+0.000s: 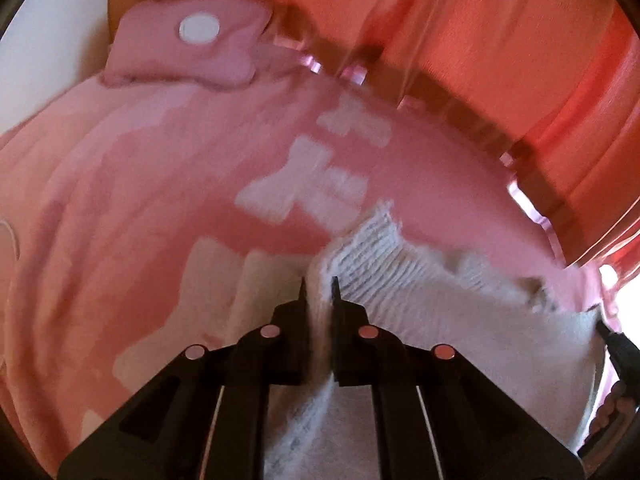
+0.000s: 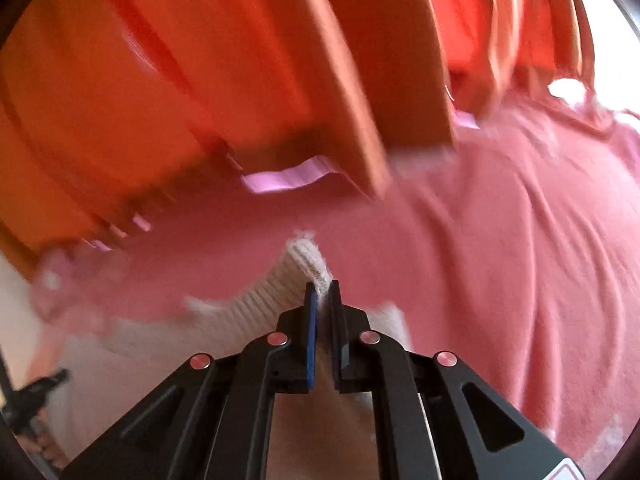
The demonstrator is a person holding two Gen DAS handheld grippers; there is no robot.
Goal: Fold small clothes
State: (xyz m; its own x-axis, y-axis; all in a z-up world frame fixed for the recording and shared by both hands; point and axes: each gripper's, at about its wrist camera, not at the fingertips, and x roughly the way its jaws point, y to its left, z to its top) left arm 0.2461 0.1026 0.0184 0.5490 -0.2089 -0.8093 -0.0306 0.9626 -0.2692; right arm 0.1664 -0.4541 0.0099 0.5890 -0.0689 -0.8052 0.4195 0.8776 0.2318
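Left gripper (image 1: 319, 289) and right gripper (image 2: 323, 293) each pinch the white knit (image 1: 420, 308) nearly closed; pink cloth (image 1: 120, 208) at 12 o'clock.

Both units — left gripper (image 1: 319, 294) and right gripper (image 2: 323, 296) — black angular linkage bodies, four round silver-pink pivot caps each; right fingers (image 2: 311, 340) blue-padded.
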